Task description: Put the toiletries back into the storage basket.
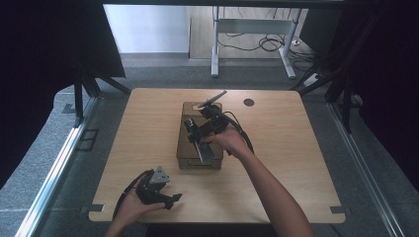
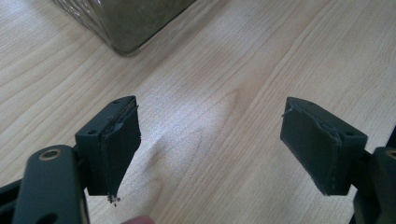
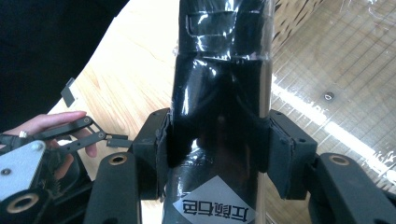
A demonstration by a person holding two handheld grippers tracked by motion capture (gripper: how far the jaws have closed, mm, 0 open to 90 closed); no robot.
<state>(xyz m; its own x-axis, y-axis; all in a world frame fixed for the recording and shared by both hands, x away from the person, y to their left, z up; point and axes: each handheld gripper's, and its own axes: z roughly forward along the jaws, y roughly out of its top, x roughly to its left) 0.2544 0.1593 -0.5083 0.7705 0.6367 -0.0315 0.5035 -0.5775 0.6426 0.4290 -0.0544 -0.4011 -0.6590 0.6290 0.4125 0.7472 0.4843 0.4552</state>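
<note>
A long black packet in clear wrap [image 3: 219,88], with a white label near its lower end, is held over a shallow brown box [image 1: 184,148] at the middle of the wooden table. My right gripper [image 3: 217,154] is shut on the packet, one pad on each side. From above, the right gripper [image 1: 197,137] sits over the box with the packet [image 1: 205,153] slanting down toward the near end. My left gripper [image 1: 174,199] rests at the front left of the table, apart from the box. Its jaws [image 2: 210,149] stand wide open over bare wood with nothing between them.
The box's clear gridded inside [image 3: 336,60] lies under the packet. A corner of the box [image 2: 126,23] sits beyond the left jaws. A round hole [image 1: 248,102] marks the table's far right. Past the table are a metal desk frame [image 1: 247,29] and cables.
</note>
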